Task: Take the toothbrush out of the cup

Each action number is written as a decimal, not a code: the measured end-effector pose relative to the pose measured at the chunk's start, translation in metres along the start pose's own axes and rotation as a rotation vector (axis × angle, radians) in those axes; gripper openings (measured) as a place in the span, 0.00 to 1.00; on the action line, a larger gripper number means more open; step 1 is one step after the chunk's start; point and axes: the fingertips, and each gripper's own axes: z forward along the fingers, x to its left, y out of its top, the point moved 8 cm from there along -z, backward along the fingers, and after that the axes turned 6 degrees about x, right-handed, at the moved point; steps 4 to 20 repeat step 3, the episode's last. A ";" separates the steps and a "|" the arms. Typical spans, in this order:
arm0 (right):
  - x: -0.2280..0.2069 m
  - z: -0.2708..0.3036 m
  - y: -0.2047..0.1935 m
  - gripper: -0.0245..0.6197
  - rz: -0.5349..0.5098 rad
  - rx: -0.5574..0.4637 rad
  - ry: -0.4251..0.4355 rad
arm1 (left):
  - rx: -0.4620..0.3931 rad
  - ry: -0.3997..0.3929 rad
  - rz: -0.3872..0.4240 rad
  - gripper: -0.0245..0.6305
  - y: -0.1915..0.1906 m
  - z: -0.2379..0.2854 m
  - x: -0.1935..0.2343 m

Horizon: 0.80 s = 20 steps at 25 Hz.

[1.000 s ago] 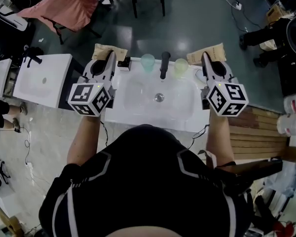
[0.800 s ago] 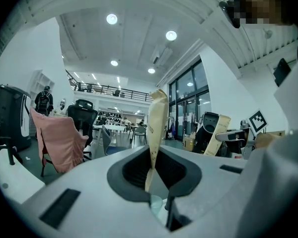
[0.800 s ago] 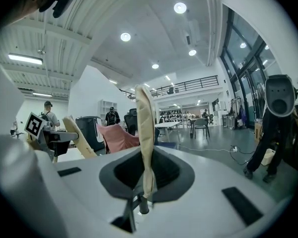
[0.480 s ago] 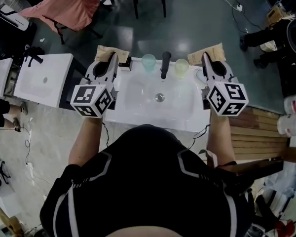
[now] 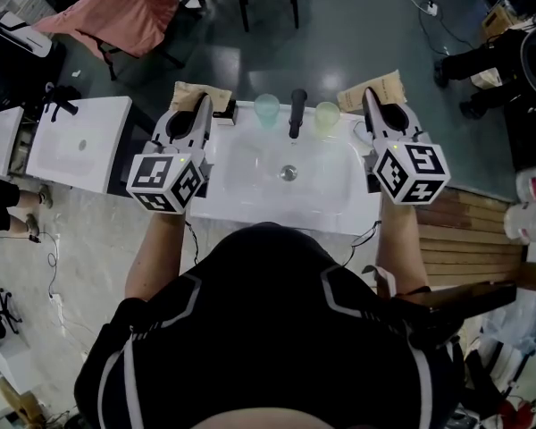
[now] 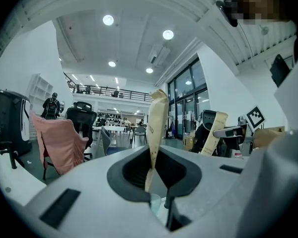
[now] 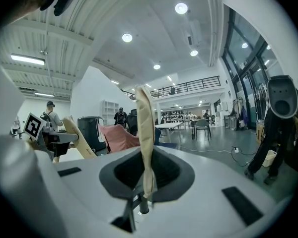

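Note:
In the head view two cups stand at the back of the white sink [image 5: 250, 190]: a blue-green cup [image 5: 267, 108] left of the black faucet [image 5: 297, 113] and a yellow-green cup [image 5: 327, 116] right of it. I see no toothbrush in either cup. My left gripper [image 5: 203, 105] hovers over the sink's left rim, shut on a tan paper pouch [image 5: 189, 92]. My right gripper [image 5: 368, 96] hovers over the right rim, shut on a second tan pouch [image 5: 384, 92]. Each pouch stands upright between the jaws, the left pouch [image 6: 155, 128] and the right pouch [image 7: 145, 133].
A second white basin [image 5: 76, 146] sits to the left. A pink cloth [image 5: 116, 12] hangs over a chair behind it. Wooden slats [image 5: 464, 239] lie at the right, and cables and gear on the floor. People stand far off in the gripper views.
My left gripper has drifted slightly to the right. The right gripper has stayed in place, and both grips are unchanged.

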 end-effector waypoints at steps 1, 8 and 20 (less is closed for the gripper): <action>0.000 0.000 0.000 0.10 -0.001 -0.001 0.001 | 0.000 -0.001 0.003 0.08 0.000 0.000 -0.001; -0.001 0.000 0.000 0.10 -0.001 -0.001 0.002 | 0.001 -0.004 0.008 0.08 -0.001 0.000 -0.003; -0.001 0.000 0.000 0.10 -0.001 -0.001 0.002 | 0.001 -0.004 0.008 0.08 -0.001 0.000 -0.003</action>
